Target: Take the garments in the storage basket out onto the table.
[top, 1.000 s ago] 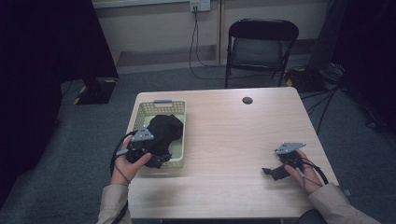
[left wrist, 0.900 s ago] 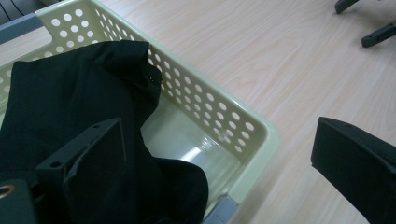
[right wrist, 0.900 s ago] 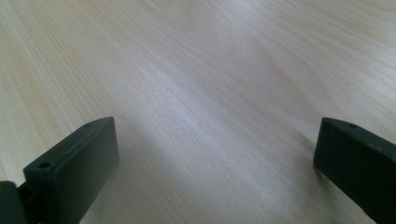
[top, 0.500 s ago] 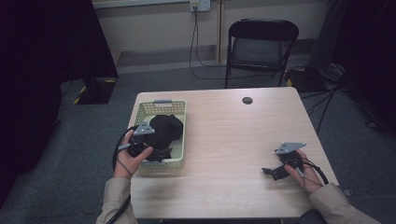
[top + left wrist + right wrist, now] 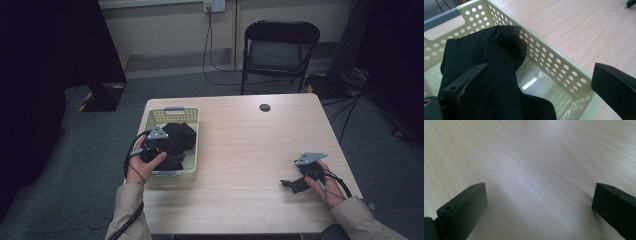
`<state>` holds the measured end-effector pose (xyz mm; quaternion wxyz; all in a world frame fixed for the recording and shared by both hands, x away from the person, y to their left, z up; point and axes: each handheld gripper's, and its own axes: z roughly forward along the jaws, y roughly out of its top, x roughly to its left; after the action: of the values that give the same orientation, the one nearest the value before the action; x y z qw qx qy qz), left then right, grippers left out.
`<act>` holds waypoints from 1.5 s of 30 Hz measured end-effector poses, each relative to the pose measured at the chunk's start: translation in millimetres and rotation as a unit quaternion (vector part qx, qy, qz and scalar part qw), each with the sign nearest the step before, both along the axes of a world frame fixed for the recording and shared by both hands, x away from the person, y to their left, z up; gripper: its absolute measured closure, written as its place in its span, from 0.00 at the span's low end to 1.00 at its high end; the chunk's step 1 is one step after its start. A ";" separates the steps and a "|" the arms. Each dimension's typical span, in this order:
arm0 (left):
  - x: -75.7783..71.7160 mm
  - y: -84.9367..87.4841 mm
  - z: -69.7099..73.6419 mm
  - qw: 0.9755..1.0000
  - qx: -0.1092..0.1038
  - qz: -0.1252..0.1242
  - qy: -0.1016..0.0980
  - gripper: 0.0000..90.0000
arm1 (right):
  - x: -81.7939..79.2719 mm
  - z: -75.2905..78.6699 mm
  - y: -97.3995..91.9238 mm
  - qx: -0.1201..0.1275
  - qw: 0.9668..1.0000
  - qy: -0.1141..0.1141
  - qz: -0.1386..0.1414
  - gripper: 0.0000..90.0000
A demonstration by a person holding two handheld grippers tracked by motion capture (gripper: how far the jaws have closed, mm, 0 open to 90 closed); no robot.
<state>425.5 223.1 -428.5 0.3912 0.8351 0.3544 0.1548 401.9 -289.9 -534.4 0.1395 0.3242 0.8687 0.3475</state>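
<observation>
Black cloth [image 5: 486, 75] lying bunched in pale green perforated basket [image 5: 554, 65], directly ahead of left gripper [image 5: 534, 100]. Left gripper hovering over basket, jaws spread wide, gripping nothing; one jaw lying against cloth, other out beyond basket wall. Right gripper [image 5: 536, 215] sitting low over bare wooden table [image 5: 536, 157], jaws gaping wide, holding nothing. Beyond table, folding chair [image 5: 281, 50] standing.

Black cloth [image 5: 481, 62] hides basket [image 5: 554, 62] floor; cloth cropped.

Pale wooden table [image 5: 240, 150], a perforated green basket [image 5: 192, 131] at its left side — small dark round disc [image 5: 264, 107] near the far edge
</observation>
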 end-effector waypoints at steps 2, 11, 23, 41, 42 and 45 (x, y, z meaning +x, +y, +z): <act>2.0 -0.7 -0.6 1.000 -0.001 0.000 0.001 0.02 | 0.0 0.0 0.0 0.000 1.000 0.000 0.000 0.00; 13.0 -3.7 -6.0 1.000 0.005 0.009 0.004 0.02 | 0.0 0.0 0.0 0.000 1.000 0.000 0.000 0.00; 24.2 -7.5 -10.1 1.000 0.004 0.014 0.003 0.03 | -0.3 0.0 -0.2 0.000 1.000 0.000 0.001 0.00; 37.6 -5.4 -14.3 0.998 0.045 0.045 -0.030 0.03 | -0.8 0.0 -0.3 0.000 1.000 0.000 0.002 0.00; 37.3 -4.9 -13.0 0.997 0.042 0.045 -0.039 0.03 | -0.8 0.0 -0.4 0.000 1.000 0.000 0.002 0.00; 40.3 -2.2 -12.9 0.997 0.054 0.057 -0.029 0.02 | -0.8 0.0 -0.4 0.000 1.000 0.000 0.003 0.00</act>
<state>465.8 220.9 -441.3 0.3462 0.8287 0.3810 0.2194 401.1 -290.3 -534.5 0.1388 0.3219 0.8694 0.3481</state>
